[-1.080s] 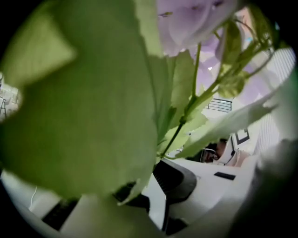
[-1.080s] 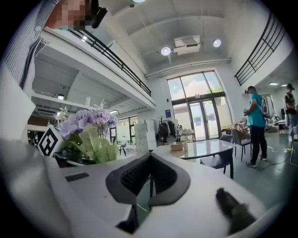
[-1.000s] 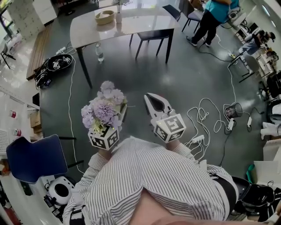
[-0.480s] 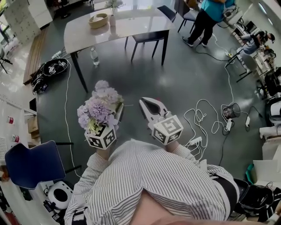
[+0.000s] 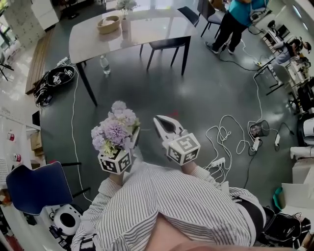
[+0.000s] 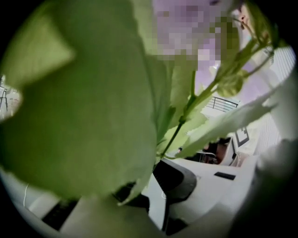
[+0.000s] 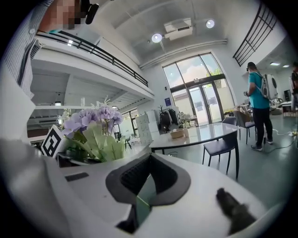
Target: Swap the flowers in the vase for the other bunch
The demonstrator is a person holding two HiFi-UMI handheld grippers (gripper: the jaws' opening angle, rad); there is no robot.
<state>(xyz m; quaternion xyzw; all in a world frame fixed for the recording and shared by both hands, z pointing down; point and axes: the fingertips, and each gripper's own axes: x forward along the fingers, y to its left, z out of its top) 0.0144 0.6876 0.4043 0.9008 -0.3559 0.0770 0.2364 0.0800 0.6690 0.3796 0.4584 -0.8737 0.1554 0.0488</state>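
Left gripper [image 5: 132, 139]: fingers [image 6: 179, 181] nearly closed, clamped on the stems of the purple flower bunch [image 5: 117, 128]. Leaves fill most of the left gripper view.

Right gripper [image 5: 161, 122]: fingers [image 7: 163, 179] fully closed, nothing between them.

Both grippers are well short of the table [image 5: 147, 32], over the grey floor [image 5: 206, 98].

At the table's far end stands the vase [image 5: 125, 22], holding the other bunch [image 5: 126, 5], with a basket [image 5: 109, 23] just beside it.

Head view downward; gripper views level, right sharing table [image 5: 147, 29], left seemingly against leaves [image 6: 79, 107]
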